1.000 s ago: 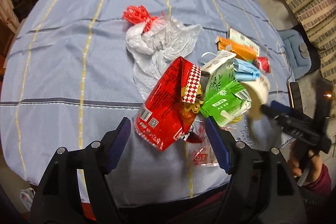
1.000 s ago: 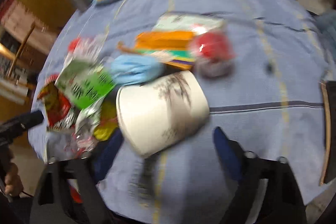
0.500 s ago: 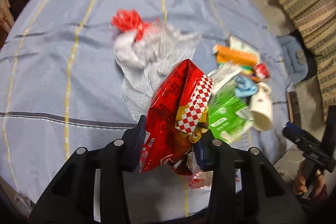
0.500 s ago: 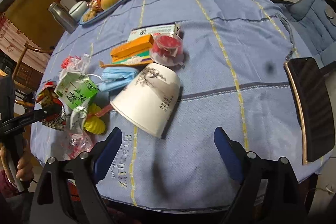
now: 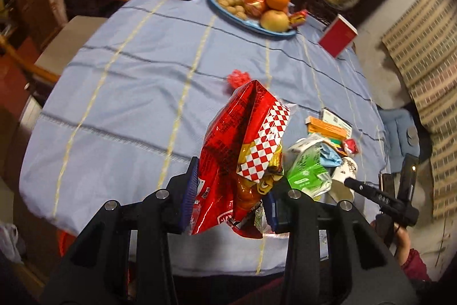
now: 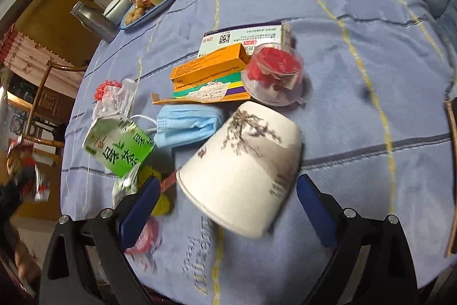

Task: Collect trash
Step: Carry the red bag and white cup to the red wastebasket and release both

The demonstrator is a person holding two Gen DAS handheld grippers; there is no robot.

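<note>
Gripping red snack bag (image 5: 242, 150), R fingers (image 6: 312, 207) apparently apart

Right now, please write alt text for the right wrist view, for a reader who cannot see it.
Open right tongs frame a tipped white paper cup on a blue tablecloth. Behind it lie a blue face mask, a green carton, orange boxes and a clear tub.

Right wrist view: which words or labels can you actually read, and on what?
"绿茶": on the green carton.
Orange box: Latin lettering, too small to read.
White box: a QR code, print too small to read.
Paper cup and tablecloth: writing too blurred to read.
</note>
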